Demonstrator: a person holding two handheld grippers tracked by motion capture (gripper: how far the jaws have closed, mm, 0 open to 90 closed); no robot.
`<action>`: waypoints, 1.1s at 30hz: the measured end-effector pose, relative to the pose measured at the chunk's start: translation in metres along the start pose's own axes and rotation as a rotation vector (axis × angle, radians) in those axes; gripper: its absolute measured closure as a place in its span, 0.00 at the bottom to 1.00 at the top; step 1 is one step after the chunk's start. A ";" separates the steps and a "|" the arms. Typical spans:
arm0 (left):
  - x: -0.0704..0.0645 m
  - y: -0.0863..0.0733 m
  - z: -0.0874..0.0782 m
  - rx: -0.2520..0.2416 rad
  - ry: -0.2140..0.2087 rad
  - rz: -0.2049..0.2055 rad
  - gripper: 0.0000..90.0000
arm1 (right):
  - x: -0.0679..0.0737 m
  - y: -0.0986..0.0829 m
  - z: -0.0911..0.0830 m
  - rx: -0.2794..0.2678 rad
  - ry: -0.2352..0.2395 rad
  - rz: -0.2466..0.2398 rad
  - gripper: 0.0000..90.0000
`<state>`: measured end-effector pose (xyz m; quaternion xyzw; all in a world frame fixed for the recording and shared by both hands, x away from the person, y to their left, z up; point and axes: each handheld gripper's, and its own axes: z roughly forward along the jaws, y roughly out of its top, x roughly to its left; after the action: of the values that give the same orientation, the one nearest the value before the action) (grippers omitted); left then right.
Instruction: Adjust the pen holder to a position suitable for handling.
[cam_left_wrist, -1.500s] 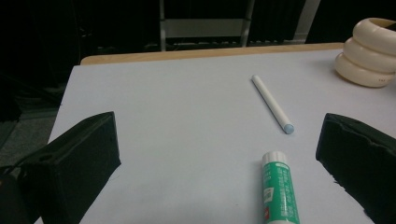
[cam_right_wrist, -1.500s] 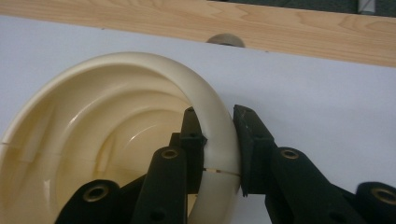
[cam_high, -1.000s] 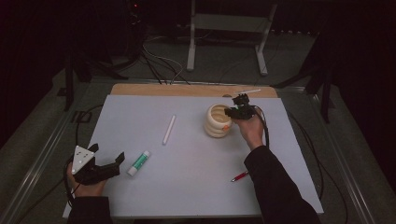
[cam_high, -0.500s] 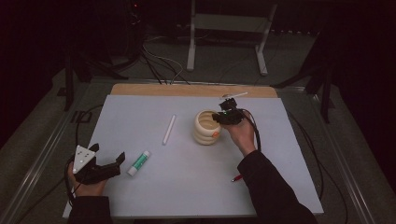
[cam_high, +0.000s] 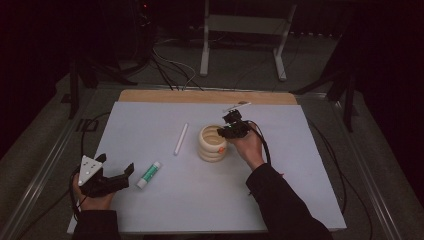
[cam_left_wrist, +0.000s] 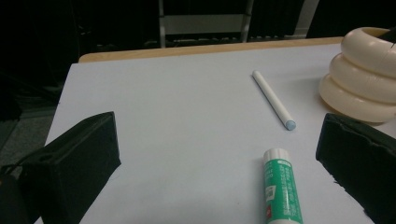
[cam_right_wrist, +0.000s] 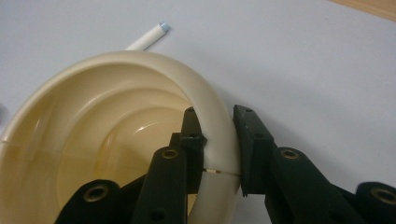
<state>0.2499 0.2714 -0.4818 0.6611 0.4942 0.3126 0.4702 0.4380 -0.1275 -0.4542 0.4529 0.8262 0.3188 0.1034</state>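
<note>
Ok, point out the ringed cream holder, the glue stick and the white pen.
ringed cream holder (cam_high: 211, 148), high view, outer wall.
glue stick (cam_left_wrist: 281, 189), left gripper view, green label.
white pen (cam_left_wrist: 272, 99), left gripper view, mid-barrel.

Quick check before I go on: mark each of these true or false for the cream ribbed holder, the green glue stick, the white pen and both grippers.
1. The right gripper has its jaws clamped over the rim of the cream ribbed plastic holder. True.
2. The left gripper holds the green-and-white glue stick. False: its jaws stand open and the stick lies free on the white table.
3. The white pen stands inside the holder. False: it lies flat on the table beside it.
4. The glue stick lies between the left gripper and the holder. True.
</note>
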 end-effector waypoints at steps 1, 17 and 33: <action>0.000 0.000 0.000 0.000 0.000 0.000 0.00 | 0.000 0.000 0.000 0.000 0.000 0.000 0.84; -0.001 0.000 0.001 0.004 -0.001 0.004 0.00 | -0.002 -0.002 0.005 -0.019 0.020 0.034 0.61; -0.002 0.000 0.002 0.003 0.000 0.007 0.00 | -0.006 -0.003 -0.023 -0.236 0.057 0.007 0.00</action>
<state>0.2509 0.2691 -0.4822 0.6636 0.4924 0.3134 0.4679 0.4282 -0.1435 -0.4392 0.4312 0.7839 0.4270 0.1315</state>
